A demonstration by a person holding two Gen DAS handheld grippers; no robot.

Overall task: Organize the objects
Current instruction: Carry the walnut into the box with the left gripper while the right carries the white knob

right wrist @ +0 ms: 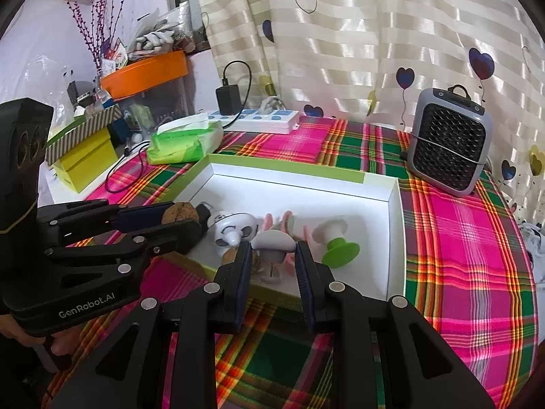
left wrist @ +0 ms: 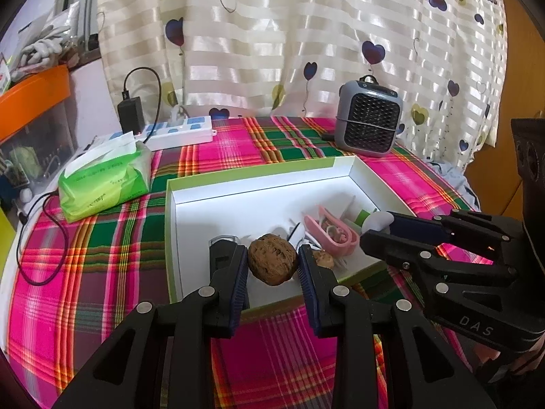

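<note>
Mid-sort above the white box (left wrist: 259, 187): left gripper (left wrist: 272, 262) clenched on a walnut (left wrist: 271, 263), right gripper (right wrist: 272, 255) grasping a white mushroom-shaped knob (right wrist: 272, 243); next, lowering and releasing inside.

Rough, matt walnut (left wrist: 271, 259); smooth white cardboard box (left wrist: 259, 184); woven plaid tablecloth (left wrist: 102, 255); glossy striped curtain (left wrist: 272, 34).

Bright indoor light, glare on white box (left wrist: 259, 187) rim, fisheye bending, dark vignette corners
</note>
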